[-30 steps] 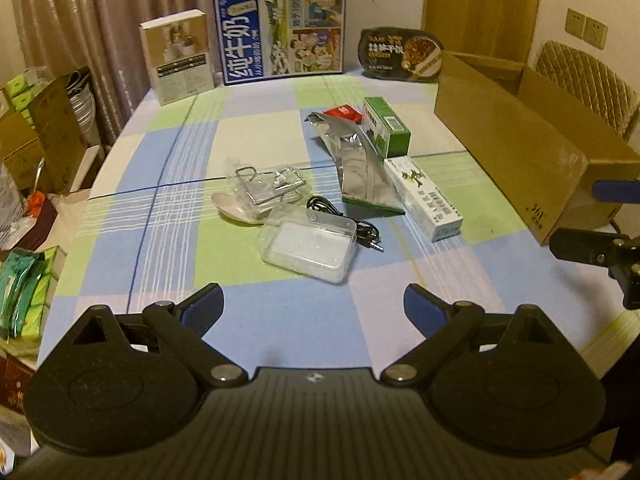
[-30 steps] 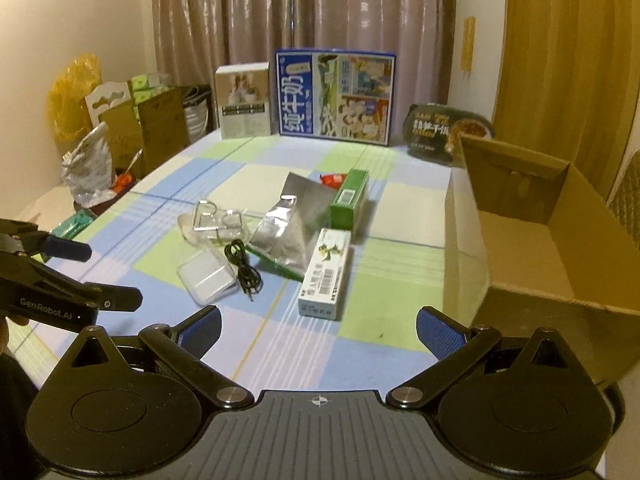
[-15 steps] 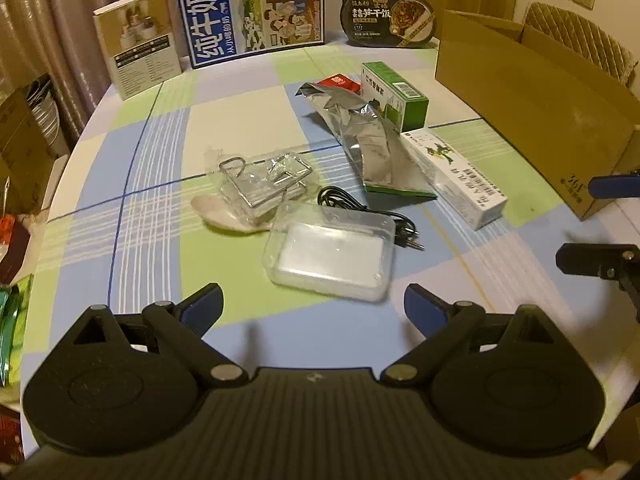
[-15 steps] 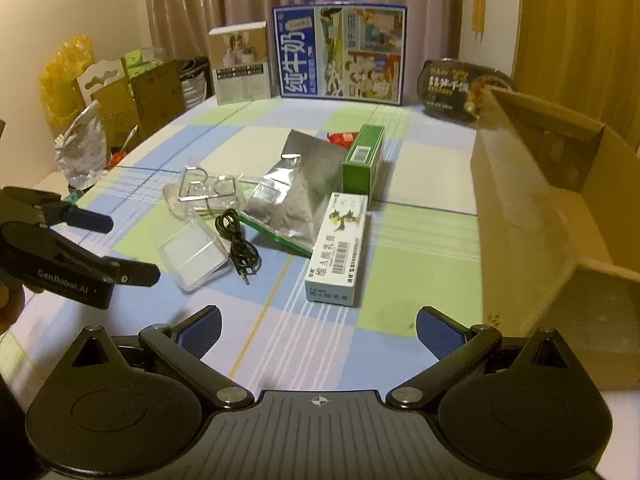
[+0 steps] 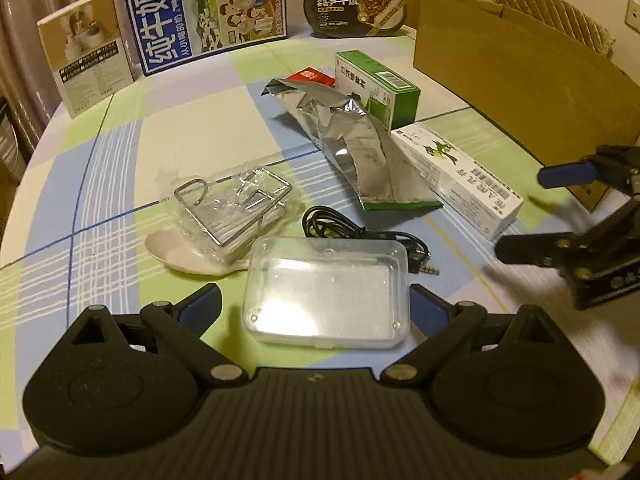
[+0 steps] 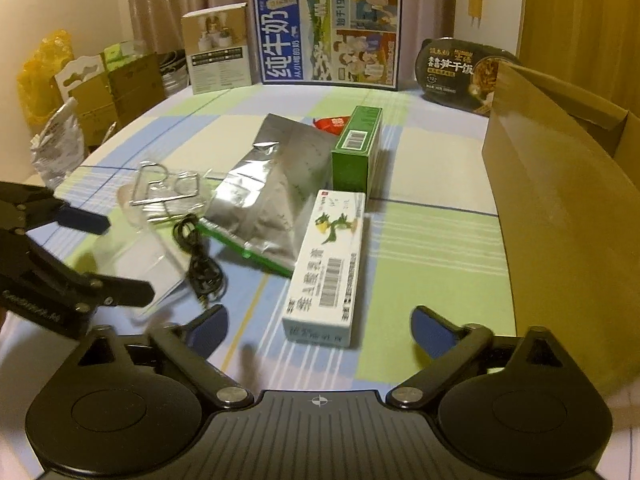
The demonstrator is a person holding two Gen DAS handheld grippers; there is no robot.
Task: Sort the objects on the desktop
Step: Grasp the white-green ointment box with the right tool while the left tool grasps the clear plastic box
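Observation:
On the checked tablecloth [image 5: 192, 136], a clear plastic box [image 5: 326, 292] lies flat between the fingers of my left gripper [image 5: 316, 306]. This gripper is open, its blue pads just clear of the box's sides. My right gripper [image 6: 320, 324] is low over the near end of a long white carton [image 6: 328, 264]. Its jaws are closing with the carton's end between them, and gaps show on both sides. A silver foil pouch [image 5: 352, 140], a green box [image 5: 376, 84], a red packet [image 5: 310, 77], a black cable [image 5: 340, 224] and a wrapped wire rack [image 5: 236, 204] lie close by.
An open cardboard box [image 6: 560, 200] stands along the table's right side. A blue milk carton [image 6: 328, 32], a beige box [image 6: 218, 48] and a black meal bowl [image 6: 460, 72] stand at the far edge. Bags and cartons [image 6: 80, 92] are piled beyond the left edge.
Both grippers have come forward and down toward the table. The clear box now lies between the left fingers and the white carton's end between the right fingers, which have narrowed a little.

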